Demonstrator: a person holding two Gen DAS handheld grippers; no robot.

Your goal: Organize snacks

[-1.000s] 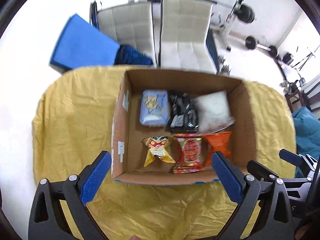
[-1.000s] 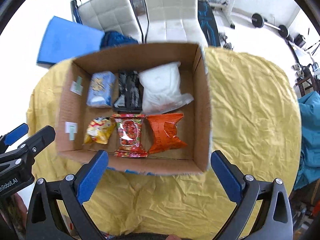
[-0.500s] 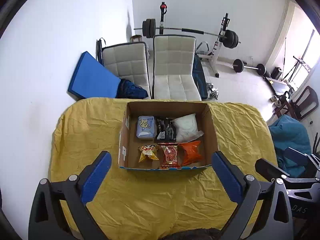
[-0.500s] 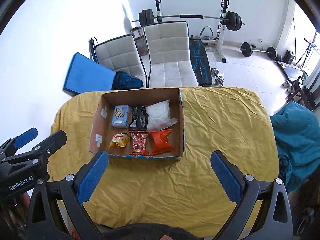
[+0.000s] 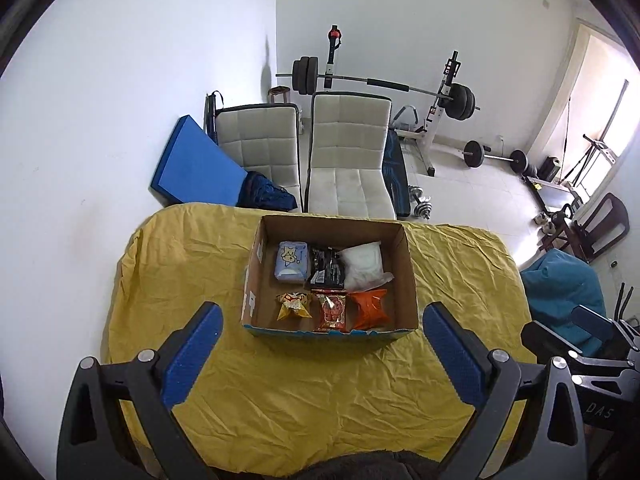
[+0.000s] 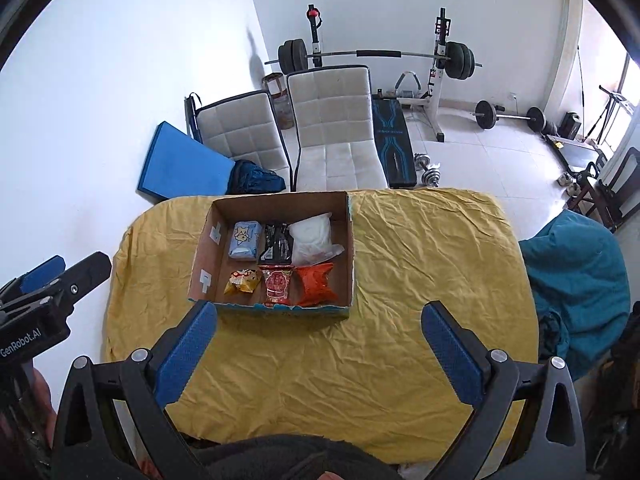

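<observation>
An open cardboard box (image 5: pixel 412 280) (image 6: pixel 351 256) stands on the yellow-clothed table. Inside lie several snack packs in two rows: a light blue pack (image 5: pixel 292 266), a black pack (image 5: pixel 328 270) and a white bag (image 5: pixel 364 266) at the back; a yellow pack (image 5: pixel 294 306), a red pack (image 5: pixel 332 312) and an orange pack (image 5: pixel 370 309) in front. My left gripper (image 5: pixel 322 354) is open, high above the table's near side, with nothing in it. My right gripper (image 6: pixel 320 354) is open too and holds nothing.
The yellow cloth (image 6: pixel 420 264) covers the whole table. Behind it stand two white chairs (image 5: pixel 348 160), a blue mat (image 5: pixel 192 168) against the wall and a barbell rack (image 5: pixel 440 96). A teal beanbag (image 6: pixel 576 280) sits to the right.
Both grippers have pulled up and back from the box, so it now looks much smaller and the whole room shows. Their jaws stayed open; the snacks have not moved.
</observation>
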